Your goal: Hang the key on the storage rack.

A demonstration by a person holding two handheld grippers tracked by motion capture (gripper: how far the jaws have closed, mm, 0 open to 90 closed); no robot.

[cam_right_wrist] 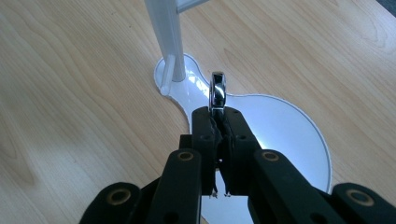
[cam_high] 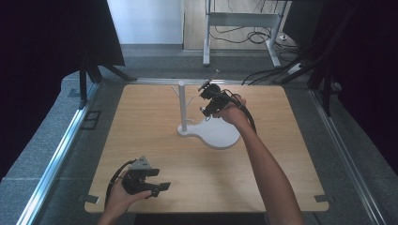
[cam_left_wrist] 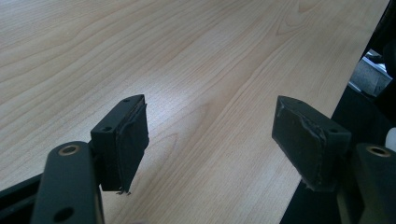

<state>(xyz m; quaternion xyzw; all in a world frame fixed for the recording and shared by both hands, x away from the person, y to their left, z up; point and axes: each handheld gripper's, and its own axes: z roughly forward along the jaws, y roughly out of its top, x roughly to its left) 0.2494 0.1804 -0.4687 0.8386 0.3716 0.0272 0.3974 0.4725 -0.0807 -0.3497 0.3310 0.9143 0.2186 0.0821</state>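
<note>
A white jewellery stand (cam_high: 182, 105) with short side pegs rises from a white rounded base (cam_high: 218, 133) in the middle of the wooden table. My right gripper (cam_high: 204, 111) hovers just right of the post, above the base, shut on a shiny silver ring (cam_right_wrist: 217, 90) that stands on edge out of the jaw tips. The post (cam_right_wrist: 164, 32) and one of its pegs (cam_right_wrist: 166, 74) lie just beyond the ring. My left gripper (cam_high: 162, 187) rests low near the table's front left edge, open, with only bare wood between its pads (cam_left_wrist: 133, 135).
The wooden table (cam_high: 155, 150) has wide bare areas left, right and in front of the stand. A metal rail (cam_high: 56, 154) runs along its left side. Beyond the far edge stand a white frame (cam_high: 241, 21) and loose cables on the floor.
</note>
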